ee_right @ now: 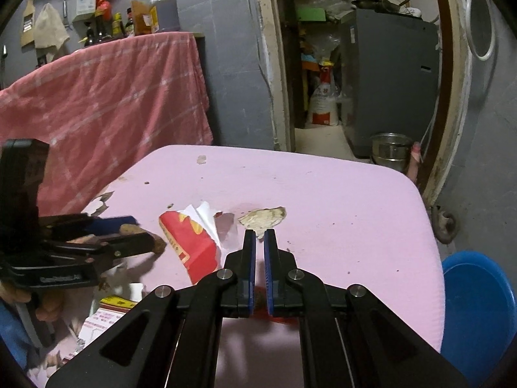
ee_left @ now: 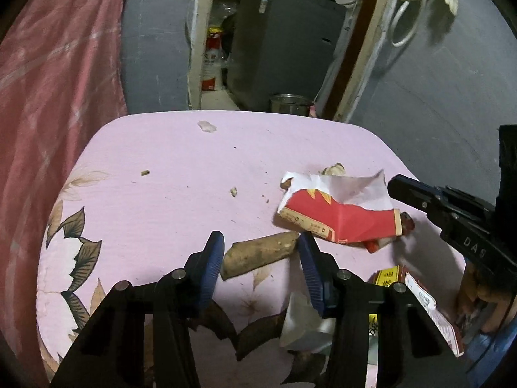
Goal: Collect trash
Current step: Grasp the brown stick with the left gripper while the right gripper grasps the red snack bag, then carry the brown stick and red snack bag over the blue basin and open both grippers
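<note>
A brown stick-shaped piece (ee_left: 258,255) lies on the pink tablecloth (ee_left: 168,161). My left gripper (ee_left: 260,235) spans it lengthwise, one blue pad at each end, shut on it. In the right wrist view the same piece (ee_right: 160,244) pokes out of the left gripper (ee_right: 143,231). A torn red and white packet (ee_left: 339,213) lies just right of it. My right gripper (ee_right: 260,233) is shut, nothing visible between its pads. Its tip (ee_left: 395,186) meets the packet's white torn edge. The packet (ee_right: 194,245) sits left of its fingers, a beige crumpled scrap (ee_right: 261,218) just beyond them.
Small scraps (ee_left: 206,126) and crumbs (ee_left: 144,172) dot the far cloth. Printed cartons (ee_left: 387,278) and grey paper (ee_left: 303,326) crowd the near right corner. A blue basin (ee_right: 478,307) sits on the floor right of the table, a metal pot (ee_right: 389,152) behind, a red checked cloth (ee_left: 48,97) left.
</note>
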`<state>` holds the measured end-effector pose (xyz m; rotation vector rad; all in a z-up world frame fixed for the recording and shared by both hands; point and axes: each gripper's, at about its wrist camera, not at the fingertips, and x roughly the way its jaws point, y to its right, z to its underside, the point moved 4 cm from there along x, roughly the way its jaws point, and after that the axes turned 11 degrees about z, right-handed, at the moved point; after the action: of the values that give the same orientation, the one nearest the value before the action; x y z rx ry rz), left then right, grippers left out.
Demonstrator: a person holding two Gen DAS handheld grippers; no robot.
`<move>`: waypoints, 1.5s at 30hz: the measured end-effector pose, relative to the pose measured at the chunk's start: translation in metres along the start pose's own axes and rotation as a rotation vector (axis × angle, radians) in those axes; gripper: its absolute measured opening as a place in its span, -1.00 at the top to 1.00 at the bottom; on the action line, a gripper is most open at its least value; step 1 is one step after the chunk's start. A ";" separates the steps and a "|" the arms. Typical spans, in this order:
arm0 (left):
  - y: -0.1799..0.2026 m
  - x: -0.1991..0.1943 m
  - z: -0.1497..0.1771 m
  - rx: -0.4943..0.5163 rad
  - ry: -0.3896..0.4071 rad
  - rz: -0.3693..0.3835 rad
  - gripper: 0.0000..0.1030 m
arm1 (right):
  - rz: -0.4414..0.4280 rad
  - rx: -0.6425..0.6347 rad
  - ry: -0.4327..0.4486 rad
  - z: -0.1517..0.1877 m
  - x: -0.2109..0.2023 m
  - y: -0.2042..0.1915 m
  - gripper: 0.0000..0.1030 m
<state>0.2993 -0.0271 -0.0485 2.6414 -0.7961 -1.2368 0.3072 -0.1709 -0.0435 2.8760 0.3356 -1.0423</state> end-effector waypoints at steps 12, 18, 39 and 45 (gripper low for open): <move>0.015 -0.007 0.017 0.029 -0.033 -0.016 0.60 | -0.093 0.051 -0.016 0.004 -0.005 0.000 0.49; 0.023 -0.006 0.021 0.029 -0.045 -0.043 0.64 | -0.126 0.031 -0.072 0.009 0.004 -0.010 0.49; 0.002 -0.027 0.032 -0.177 0.072 -0.113 0.68 | -0.150 -0.127 -0.117 0.021 0.007 -0.041 0.90; 0.001 -0.043 0.028 -0.205 0.132 -0.116 0.68 | -0.117 -0.137 -0.050 0.022 -0.002 -0.043 0.94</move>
<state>0.2553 -0.0029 -0.0377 2.5991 -0.4749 -1.0897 0.2821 -0.1320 -0.0578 2.7327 0.5554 -1.0628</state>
